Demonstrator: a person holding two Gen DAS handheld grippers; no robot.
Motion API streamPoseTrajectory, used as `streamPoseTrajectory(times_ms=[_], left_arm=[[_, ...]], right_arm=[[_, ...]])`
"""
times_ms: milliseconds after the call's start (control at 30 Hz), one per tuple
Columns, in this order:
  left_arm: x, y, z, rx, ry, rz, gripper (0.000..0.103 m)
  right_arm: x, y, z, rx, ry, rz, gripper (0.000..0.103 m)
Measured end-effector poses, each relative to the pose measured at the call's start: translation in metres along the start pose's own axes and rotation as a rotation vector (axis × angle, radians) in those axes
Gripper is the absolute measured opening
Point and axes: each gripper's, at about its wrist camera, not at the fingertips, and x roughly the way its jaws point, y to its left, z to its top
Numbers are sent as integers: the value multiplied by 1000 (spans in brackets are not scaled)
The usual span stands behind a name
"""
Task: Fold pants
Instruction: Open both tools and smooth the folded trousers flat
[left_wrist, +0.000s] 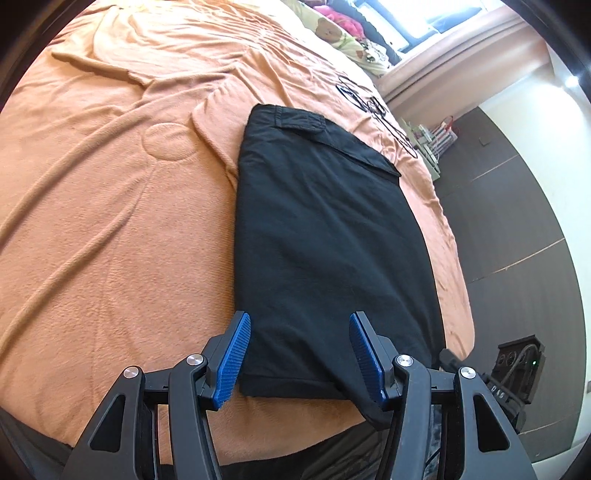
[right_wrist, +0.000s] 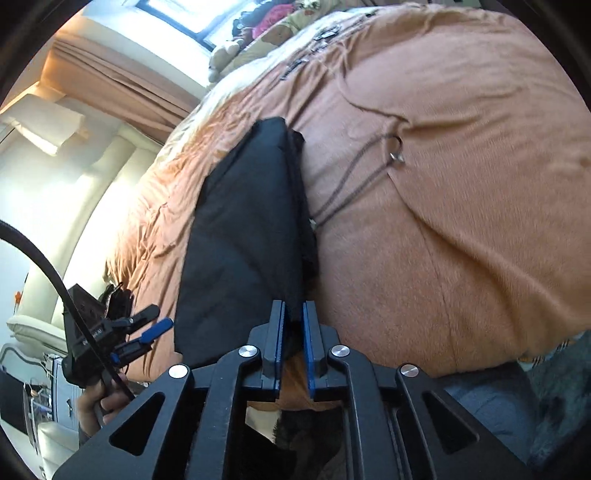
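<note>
Left tongs (left_wrist: 300, 325) apart (right tongs (right_wrist: 293, 314) clamped)

Black pants (left_wrist: 325, 229) on orange blanket (left_wrist: 110, 206) ahead of the pads. Ribbed blue pads (left_wrist: 234, 360) on black gripper fingers. Dark brown floor (left_wrist: 517, 206) off to the right, thin pale lines across it.

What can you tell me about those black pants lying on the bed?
The pants are black, of a matte woven cloth, folded into a long flat bundle with a flapped pocket at the far end. They lie on an orange blanket near the bed's edge. The right gripper is shut on one near corner, lifting it slightly. The left gripper is open, its blue fingers on either side of the near end.
</note>
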Motion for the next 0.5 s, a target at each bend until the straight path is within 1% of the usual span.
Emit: streamPoseTrajectory(times_ms=[33, 67, 100, 133, 233, 333, 433, 500], left_arm=[[-1, 2, -1, -5, 0, -2, 58], [-1, 3, -1, -10, 2, -3, 58], [-1, 5, -3, -15, 5, -2, 58], [-1, 7, -4, -18, 8, -1, 58], [1, 16, -5, -40, 17, -5, 58], [4, 24, -4, -64, 22, -19, 58], [7, 28, -5, -74, 27, -36, 58], [10, 30, -4, -83, 31, -46, 58]], right_arm=[[2, 1, 3, -6, -3, -2, 19], [3, 1, 6, -9, -7, -4, 33], [5, 0, 8, -10, -10, -12, 44], [6, 0, 9, -10, -13, -20, 46], [13, -1, 15, -26, -10, -15, 46], [29, 2, 25, -46, 11, -27, 46], [43, 5, 34, -62, 29, -15, 46], [53, 7, 40, -78, 35, -31, 46]])
